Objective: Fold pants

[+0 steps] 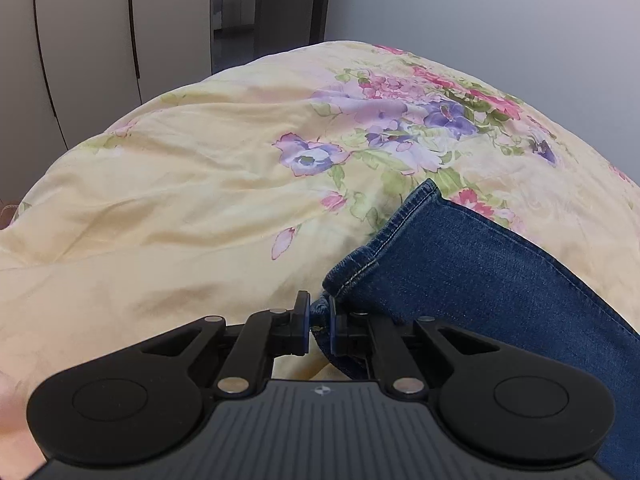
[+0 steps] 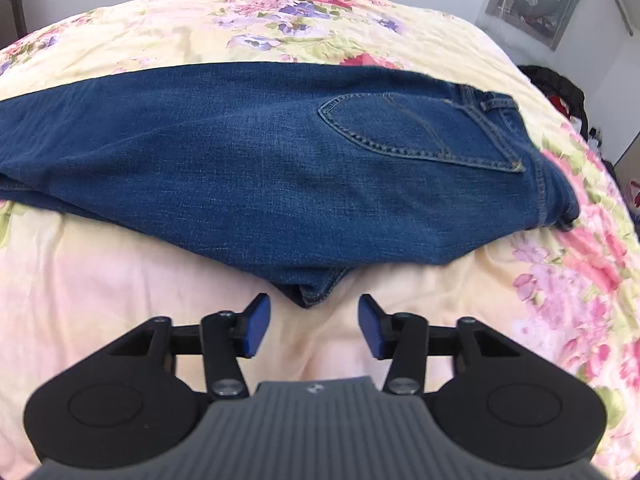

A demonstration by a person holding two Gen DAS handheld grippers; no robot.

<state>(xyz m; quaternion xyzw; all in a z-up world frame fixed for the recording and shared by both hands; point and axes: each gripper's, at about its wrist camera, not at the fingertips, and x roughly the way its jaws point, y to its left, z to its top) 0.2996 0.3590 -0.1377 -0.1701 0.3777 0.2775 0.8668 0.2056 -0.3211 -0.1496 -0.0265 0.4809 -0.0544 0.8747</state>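
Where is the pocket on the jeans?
In the right wrist view, the back pocket sits on the upper right part of the jeans, just below the waistband, on the flowery quilt.

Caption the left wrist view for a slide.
Left gripper shut on the hem end of the blue jeans, which lie on a yellow floral bedspread.

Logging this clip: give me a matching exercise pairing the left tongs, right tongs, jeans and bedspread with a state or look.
1. left tongs
2. right tongs
3. jeans
4. bedspread

a. yellow with flowers
b. open, nothing between the pads
c. blue denim, back pocket showing
d. shut on a denim hem

Pairs: 1-d, 2-b, 3-c, 4-a
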